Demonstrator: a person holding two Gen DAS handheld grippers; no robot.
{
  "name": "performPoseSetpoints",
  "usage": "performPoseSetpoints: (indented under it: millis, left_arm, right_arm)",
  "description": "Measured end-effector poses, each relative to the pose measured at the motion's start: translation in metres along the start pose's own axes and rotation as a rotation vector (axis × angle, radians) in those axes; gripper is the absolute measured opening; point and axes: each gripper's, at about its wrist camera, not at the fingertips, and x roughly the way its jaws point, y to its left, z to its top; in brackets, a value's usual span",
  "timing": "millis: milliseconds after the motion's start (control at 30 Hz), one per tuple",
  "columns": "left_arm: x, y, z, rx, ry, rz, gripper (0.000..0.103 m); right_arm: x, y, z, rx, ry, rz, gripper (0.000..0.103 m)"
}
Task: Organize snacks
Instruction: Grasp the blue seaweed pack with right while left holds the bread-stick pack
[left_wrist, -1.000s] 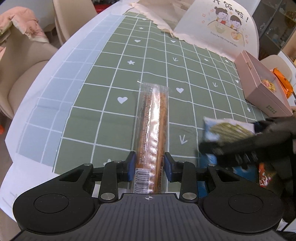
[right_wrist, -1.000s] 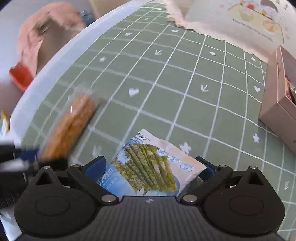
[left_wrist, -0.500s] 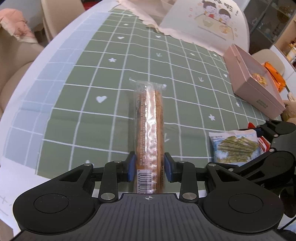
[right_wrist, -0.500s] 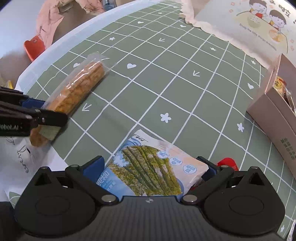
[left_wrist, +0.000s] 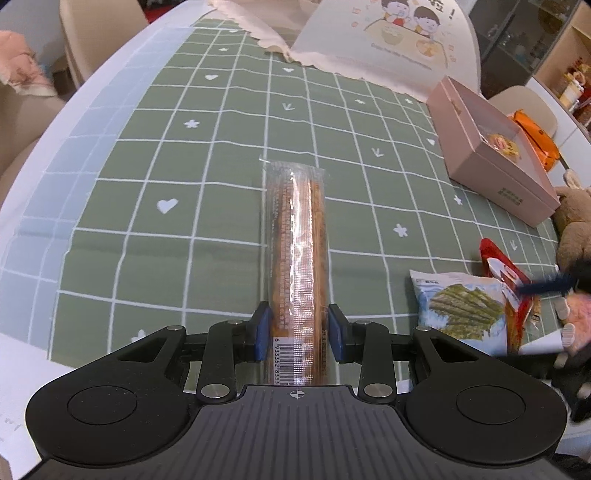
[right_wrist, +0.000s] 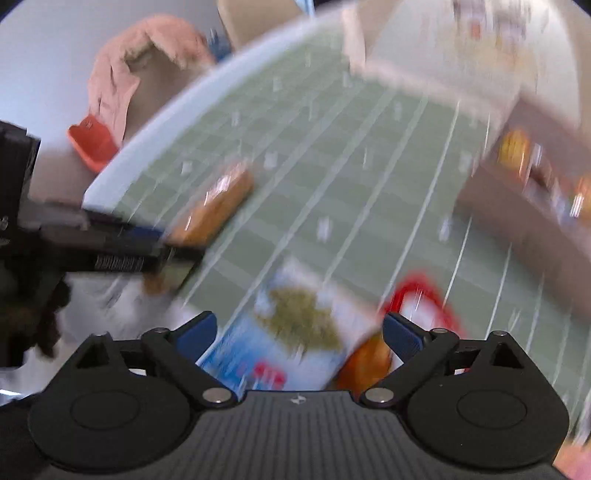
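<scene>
My left gripper (left_wrist: 300, 330) is shut on a long clear pack of orange biscuits (left_wrist: 298, 243), which points away over the green checked tablecloth (left_wrist: 207, 166). A blue-and-white seaweed snack bag (left_wrist: 460, 308) lies on the cloth at the right, on top of a red packet (left_wrist: 502, 273). In the blurred right wrist view, my right gripper (right_wrist: 299, 332) has wide jaws on either side of the seaweed bag (right_wrist: 295, 332), with the red packet (right_wrist: 417, 299) beside it. The biscuit pack (right_wrist: 214, 206) shows at the left there.
An open pink box (left_wrist: 487, 147) with snacks inside stands at the right. A cartoon-printed card (left_wrist: 391, 40) lies at the far end. A plush toy (left_wrist: 576, 221) sits at the right edge. Chairs with a pink cloth (left_wrist: 22, 70) stand beyond the table's left edge.
The right gripper has pulled back fast and to the right, its view is now blurred, and the seaweed bag lies on the red packet. The left gripper still holds the biscuit pack.
</scene>
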Motion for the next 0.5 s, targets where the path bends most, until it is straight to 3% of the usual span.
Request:
performPoseSetpoints:
  millis: [33,133,333,500]
  left_arm:
    - [0.001,-0.001,0.0,0.003,0.0,-0.002,0.037]
    - [0.002,-0.002,0.002,0.003,0.001,-0.009,0.037]
    - [0.002,-0.001,0.002,-0.005,0.0,-0.015,0.037]
    - [-0.001,0.003,-0.002,-0.012,0.007,-0.016,0.036]
  right_arm:
    - [0.004,-0.004,-0.004,0.028,0.048,0.045,0.074]
    - [0.017,-0.01,-0.011,0.097,0.141,0.117,0.071]
    - [0.024,-0.006,0.005,0.111,0.03,-0.011,0.072]
    - [0.037,0.004,0.016,0.152,0.02,-0.051,0.086]
